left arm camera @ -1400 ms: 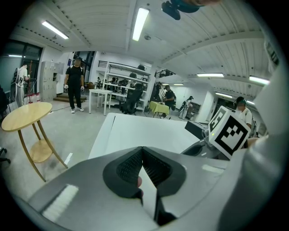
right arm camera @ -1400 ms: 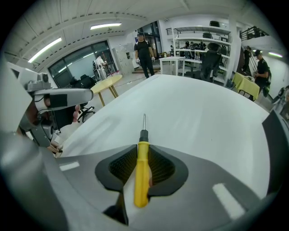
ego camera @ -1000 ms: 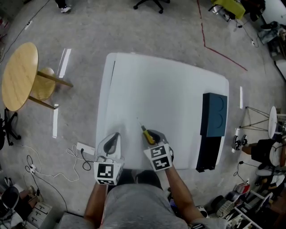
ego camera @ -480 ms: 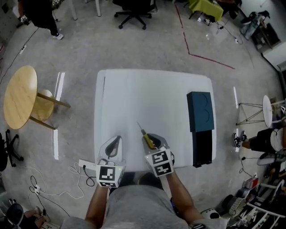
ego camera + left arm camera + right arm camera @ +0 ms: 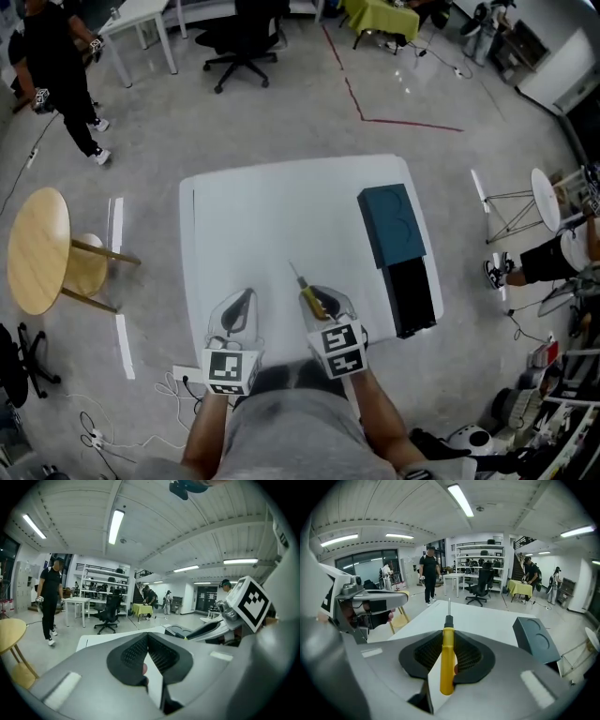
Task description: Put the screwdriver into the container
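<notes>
Grips the screwdriver [image 5: 447, 663] by its yellow handle in the right gripper [image 5: 319, 298], over the table's [image 5: 281, 216] near edge, well apart from the container [image 5: 391, 223] at right. Holds the left gripper [image 5: 237, 302] with its 2 jaws together, empty.

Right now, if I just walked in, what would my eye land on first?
Probably the yellow-handled screwdriver, clamped in the right gripper over the white table's near edge. Next, the dark teal container at the table's right side, and the left gripper, shut and empty, beside the right one.
</notes>
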A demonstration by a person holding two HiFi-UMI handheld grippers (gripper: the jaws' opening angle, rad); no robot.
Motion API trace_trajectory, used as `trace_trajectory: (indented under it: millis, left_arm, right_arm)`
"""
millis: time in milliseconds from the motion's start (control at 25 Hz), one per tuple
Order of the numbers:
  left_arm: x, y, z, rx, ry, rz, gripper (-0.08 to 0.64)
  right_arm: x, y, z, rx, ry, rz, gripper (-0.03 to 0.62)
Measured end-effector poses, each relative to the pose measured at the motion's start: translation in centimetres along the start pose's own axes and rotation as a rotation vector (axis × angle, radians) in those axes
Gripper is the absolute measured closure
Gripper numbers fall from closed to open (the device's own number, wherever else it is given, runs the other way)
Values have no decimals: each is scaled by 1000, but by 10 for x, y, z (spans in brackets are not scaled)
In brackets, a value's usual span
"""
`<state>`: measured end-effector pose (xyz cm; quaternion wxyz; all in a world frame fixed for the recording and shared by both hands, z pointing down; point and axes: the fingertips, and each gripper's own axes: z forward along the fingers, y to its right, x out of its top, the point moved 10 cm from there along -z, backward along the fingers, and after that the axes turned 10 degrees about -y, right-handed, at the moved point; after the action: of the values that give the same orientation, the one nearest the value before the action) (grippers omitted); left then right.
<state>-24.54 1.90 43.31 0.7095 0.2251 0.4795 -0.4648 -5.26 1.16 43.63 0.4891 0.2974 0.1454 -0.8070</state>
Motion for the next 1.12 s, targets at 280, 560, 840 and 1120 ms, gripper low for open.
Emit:
trace_trajectory:
  millis: [280,560,840,1120]
  left_arm:
    - [13,24,8,-97,6,59,548]
    - [27,52,21,-202,6,121,548]
    - [35,92,37,-298,-3,162,548]
    - [39,137,49,-364,-10,201,548]
  right_arm:
    - [-12,12,-33,-82,51,77,514]
    - [-29,30,-65,-176,81,164,515]
    - [-56,55,-94,-249,96,246,515]
    - [-86,82,-121,-296,113,314,515]
